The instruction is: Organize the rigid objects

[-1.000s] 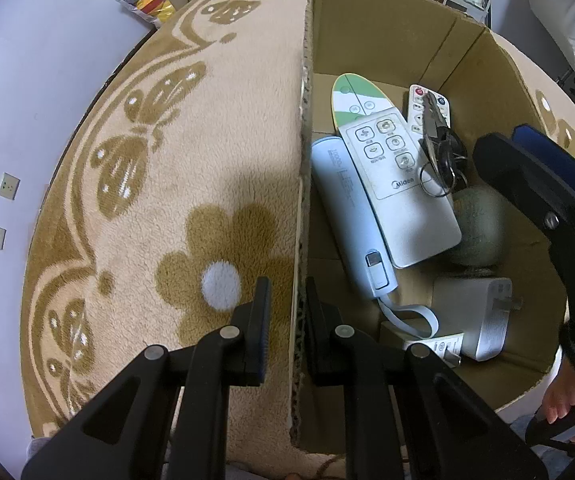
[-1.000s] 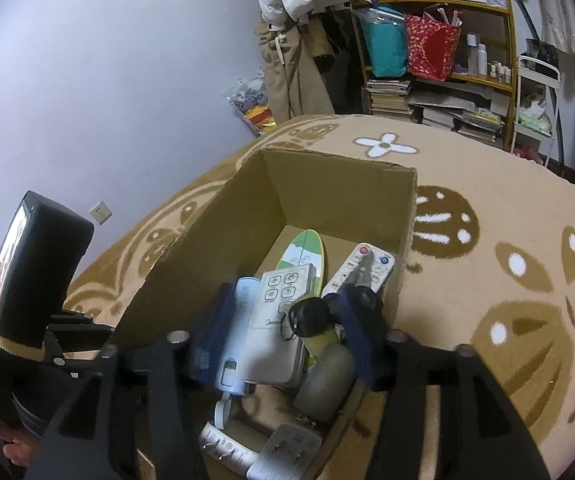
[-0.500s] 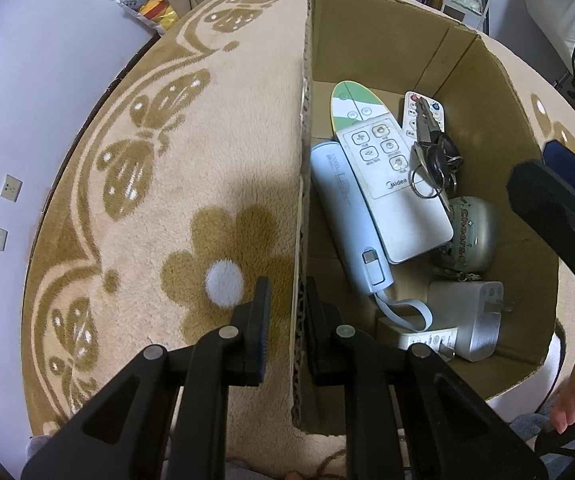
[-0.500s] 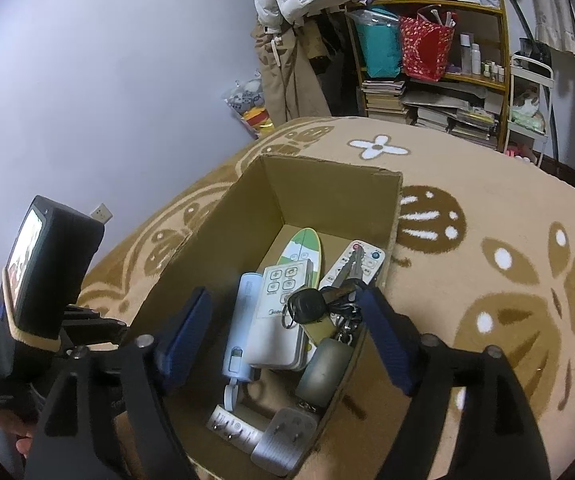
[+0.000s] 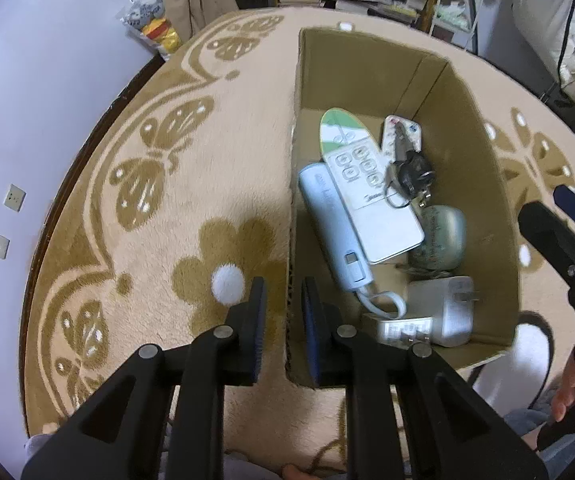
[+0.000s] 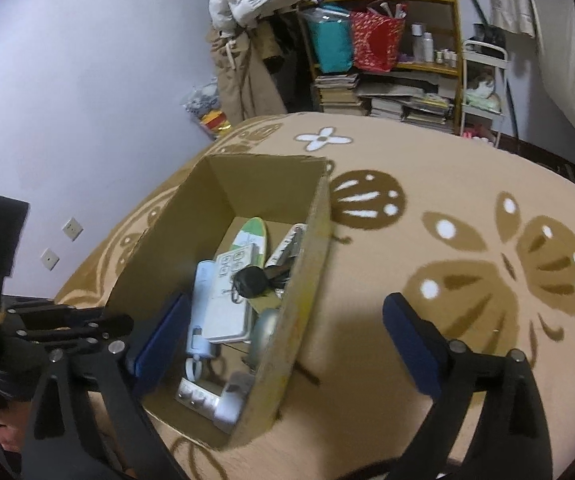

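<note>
A cardboard box of small household items sits on a patterned blanket, steadied at one wall by the left gripper.

The blanket carries the box, whose left wall stands between the nearly closed fingers of the left gripper; whether they actually pinch the cardboard cannot be told. The right gripper hangs spread wide and empty over the box's right wall. Inside lie a white remote, a pale blue device, a white charger and a bunch of keys resting on the remote. Risks, as judged here: the thin wall may buckle or tip the box if pulled, the loosely stacked keys may slide, and a descending right gripper may catch the rim.
</note>
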The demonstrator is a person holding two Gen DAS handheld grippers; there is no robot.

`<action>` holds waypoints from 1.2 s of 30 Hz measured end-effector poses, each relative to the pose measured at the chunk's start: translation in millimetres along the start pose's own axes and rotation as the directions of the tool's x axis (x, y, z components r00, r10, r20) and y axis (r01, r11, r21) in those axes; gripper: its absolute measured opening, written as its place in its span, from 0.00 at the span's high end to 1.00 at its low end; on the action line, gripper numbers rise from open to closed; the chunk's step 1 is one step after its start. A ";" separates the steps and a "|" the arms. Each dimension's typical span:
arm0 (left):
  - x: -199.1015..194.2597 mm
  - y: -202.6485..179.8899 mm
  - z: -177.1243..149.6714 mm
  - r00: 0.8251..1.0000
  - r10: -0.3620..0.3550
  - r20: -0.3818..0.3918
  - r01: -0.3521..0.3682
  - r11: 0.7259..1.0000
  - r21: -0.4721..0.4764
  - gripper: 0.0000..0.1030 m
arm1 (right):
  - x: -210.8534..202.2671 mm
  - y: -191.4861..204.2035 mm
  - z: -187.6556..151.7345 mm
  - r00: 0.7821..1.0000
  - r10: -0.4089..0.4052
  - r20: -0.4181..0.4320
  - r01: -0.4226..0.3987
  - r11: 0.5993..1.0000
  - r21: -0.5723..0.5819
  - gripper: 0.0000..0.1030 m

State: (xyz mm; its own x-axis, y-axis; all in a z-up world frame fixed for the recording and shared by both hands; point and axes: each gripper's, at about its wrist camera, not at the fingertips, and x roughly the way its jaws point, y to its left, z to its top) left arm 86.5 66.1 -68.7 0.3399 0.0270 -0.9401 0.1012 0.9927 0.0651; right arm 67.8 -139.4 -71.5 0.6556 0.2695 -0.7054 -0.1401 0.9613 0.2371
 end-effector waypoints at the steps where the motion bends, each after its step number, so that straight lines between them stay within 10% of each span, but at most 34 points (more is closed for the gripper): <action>1: -4.1 -0.5 -0.1 1.000 -0.003 0.014 0.003 1.000 0.002 0.81 | -4.1 -2.3 -0.6 1.000 -0.013 0.007 0.013 1.000 0.002 0.01; 4: -18.2 -4.4 -2.1 0.998 0.004 0.056 -0.005 1.000 0.013 0.75 | -15.4 -9.0 -1.9 0.999 -0.048 0.017 0.048 0.999 0.014 0.00; 8: -40.0 -9.3 -4.2 0.990 -0.001 0.142 -0.003 1.000 0.022 0.26 | -31.4 -14.0 -3.7 0.996 -0.077 0.032 0.077 0.997 0.025 0.00; 12: -62.9 -17.9 -6.5 0.970 0.032 0.240 -0.044 0.998 0.046 0.08 | -49.3 -16.1 -7.6 0.994 -0.100 0.044 0.100 0.995 0.011 0.00; 36: -159.8 -27.4 -69.2 0.827 0.062 0.559 -0.079 0.997 0.006 0.03 | -156.4 -4.0 -46.0 0.942 -0.153 0.298 0.172 0.984 -0.039 0.00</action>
State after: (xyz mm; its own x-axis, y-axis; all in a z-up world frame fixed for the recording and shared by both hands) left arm -35.2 42.8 56.7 0.8097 0.0180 -0.5866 0.0801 0.9868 0.1408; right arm -68.3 -182.8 7.1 0.8601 0.0904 -0.5020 -0.0541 0.9948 0.0864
